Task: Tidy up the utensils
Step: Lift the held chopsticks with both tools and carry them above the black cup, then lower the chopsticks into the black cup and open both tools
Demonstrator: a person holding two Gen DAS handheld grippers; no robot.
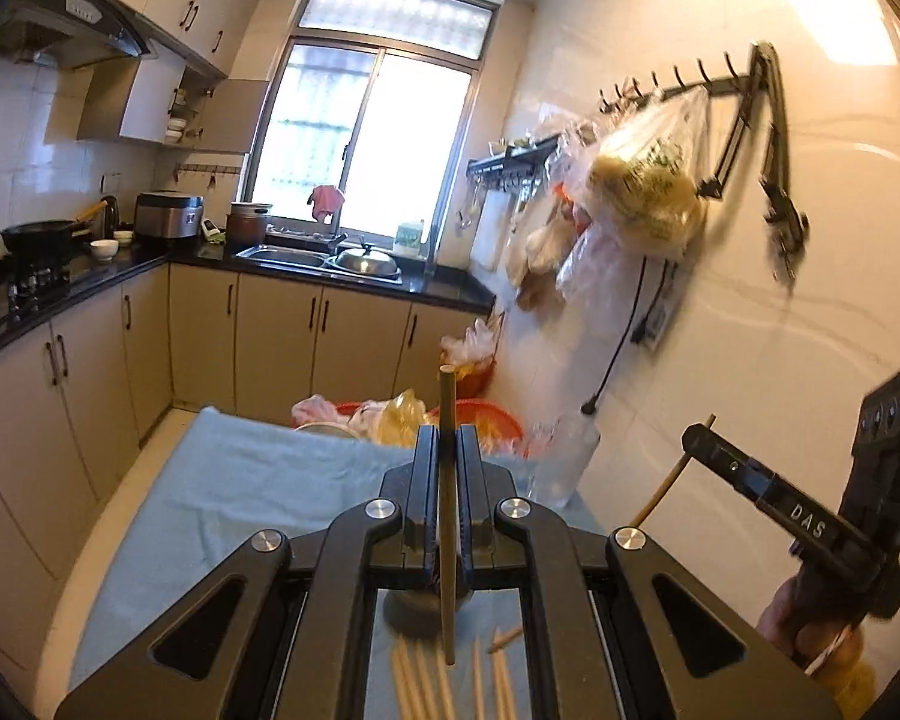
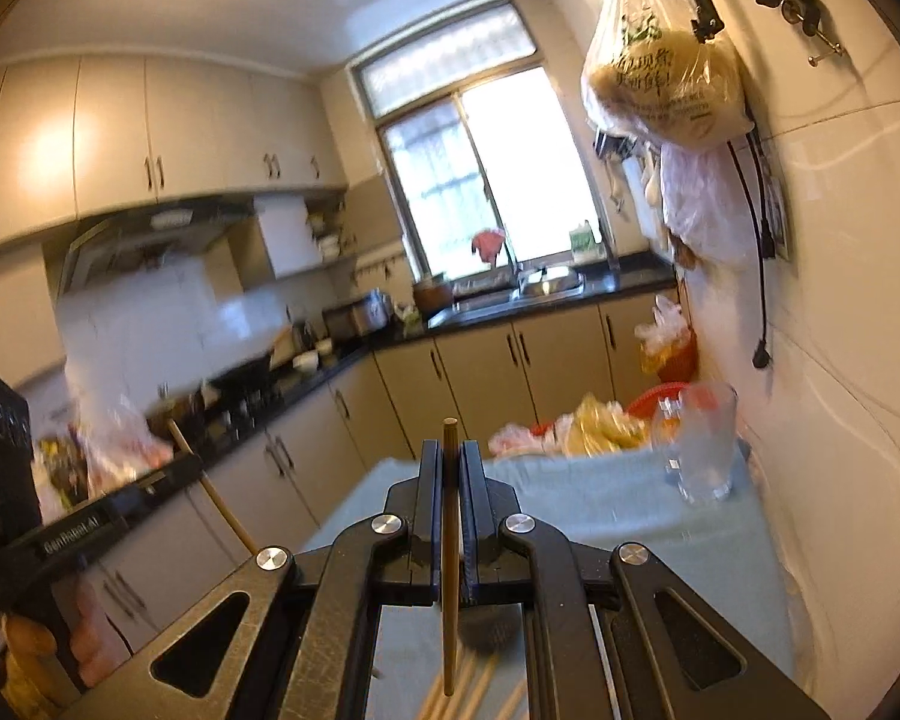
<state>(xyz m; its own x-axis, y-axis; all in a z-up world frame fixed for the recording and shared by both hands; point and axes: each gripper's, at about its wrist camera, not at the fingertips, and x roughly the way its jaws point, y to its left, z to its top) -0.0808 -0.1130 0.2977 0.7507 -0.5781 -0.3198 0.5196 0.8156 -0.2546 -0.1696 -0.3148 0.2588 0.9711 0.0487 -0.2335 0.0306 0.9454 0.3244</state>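
- Left gripper [image 1: 447,438]: fills the near foreground of the left wrist view, jaws clamped on one chopstick [image 1: 447,498].
- That chopstick stands close to upright between the jaws; top end pokes out above them, bottom end hangs below, clear of the tabletop [image 1: 258,480].
- Right gripper [image 2: 449,453]: same story in the right wrist view, jaws clamped on a second chopstick [image 2: 450,564], darker looking, near vertical, tip showing above the jaws.
- Each gripper shows in the other's camera: right gripper at the right edge of the left view with its chopstick slanting down; left gripper at the left edge of the right view with its stick also slanted. A hand [image 1: 810,606] grips the right gripper's handle.
- Loose chopsticks [image 1: 444,678] lie in a bunch on the near tabletop, under the left gripper; also seen under the right gripper, blurred.
- Dark round object on the tabletop just beyond that bunch; can't tell what it is.
- Tabletop is covered with a light blue cloth.
- Clear glass [image 2: 699,444] stands at the far right of the tabletop, near the tiled wall.
- Red baskets [image 1: 486,414] with plastic bags sit past the tabletop's far edge.
- Far background: sink [image 1: 324,261] under the window, cabinets along the left.
- Right view is motion-blurred, mostly on its left side.
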